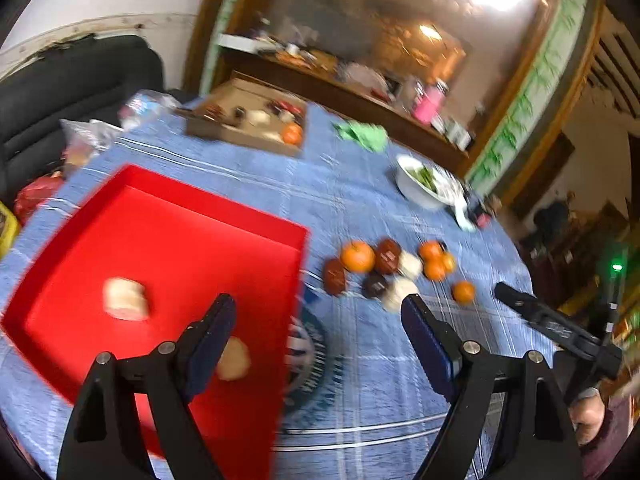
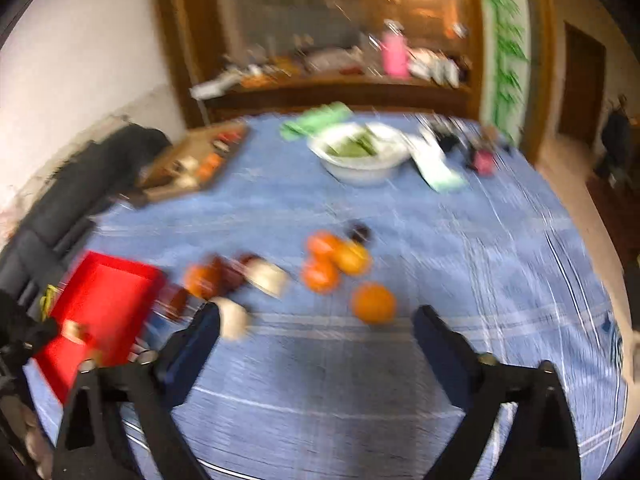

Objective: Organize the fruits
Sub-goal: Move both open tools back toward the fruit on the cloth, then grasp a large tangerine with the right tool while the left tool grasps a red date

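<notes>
The fingers (image 2: 430, 322) of the right gripper (image 2: 316, 316) are spread wide and empty, and the nearest orange (image 2: 373, 303) sits just ahead between them.

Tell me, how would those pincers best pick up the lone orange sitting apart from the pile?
Probably from above, one finger on each side of the lone orange at its widest middle. It is round, so any narrower hold might slip, and bare blue tablecloth around it leaves room. The right gripper, empty and open, looks nearest.
</notes>
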`<state>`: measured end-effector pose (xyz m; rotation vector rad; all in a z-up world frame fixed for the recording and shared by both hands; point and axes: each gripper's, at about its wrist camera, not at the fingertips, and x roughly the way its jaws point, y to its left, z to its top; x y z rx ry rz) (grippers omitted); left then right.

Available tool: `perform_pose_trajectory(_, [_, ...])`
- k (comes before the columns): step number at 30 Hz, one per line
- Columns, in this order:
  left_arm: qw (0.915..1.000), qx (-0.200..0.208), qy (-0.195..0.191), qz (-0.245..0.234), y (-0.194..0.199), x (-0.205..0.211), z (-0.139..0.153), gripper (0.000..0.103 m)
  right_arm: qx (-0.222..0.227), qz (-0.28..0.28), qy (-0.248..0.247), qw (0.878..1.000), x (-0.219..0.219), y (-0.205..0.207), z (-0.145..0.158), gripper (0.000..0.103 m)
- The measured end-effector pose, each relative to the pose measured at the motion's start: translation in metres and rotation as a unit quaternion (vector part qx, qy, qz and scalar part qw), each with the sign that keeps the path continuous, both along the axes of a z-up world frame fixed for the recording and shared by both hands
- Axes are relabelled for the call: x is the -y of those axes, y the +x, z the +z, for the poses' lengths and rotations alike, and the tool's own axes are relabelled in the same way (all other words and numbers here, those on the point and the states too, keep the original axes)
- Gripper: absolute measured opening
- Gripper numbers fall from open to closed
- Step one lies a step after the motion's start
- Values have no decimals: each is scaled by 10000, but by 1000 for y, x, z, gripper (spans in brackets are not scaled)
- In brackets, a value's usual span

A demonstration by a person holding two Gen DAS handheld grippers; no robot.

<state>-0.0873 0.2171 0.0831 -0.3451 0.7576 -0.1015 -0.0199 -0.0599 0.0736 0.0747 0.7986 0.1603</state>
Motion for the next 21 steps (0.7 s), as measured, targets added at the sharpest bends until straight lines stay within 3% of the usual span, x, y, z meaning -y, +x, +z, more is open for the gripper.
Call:
perform_pose_trajectory(3, [9990,-152,199,-375,14,33,-11,83,-381,-162,-2,9991,26,11,-29,69])
perform_pose_trajectory(5, [9979,-216,258,-556,21,49,-17,80,-480,-207,77,9986,37,14,-38,68])
perform_pose_trajectory(7, [9961,-309,291,-775,32,64,-22,62,-487,-219,147,9985,42,20,-41,68])
perform_pose_trajectory(8, [9956,-336,300,-821,37,68,-22,59,-471,-204,174,9985,44,23,-42,68])
perform_pose_trajectory(15, [9940,-180,761,-763,88,88,-20,56,-414,-133,220,9988,39,40,-48,68])
perform_pose_trajectory(21, [9894,-476,988,-947,128,103,-44,34,-503,-139,205,9984,38,56,-60,68])
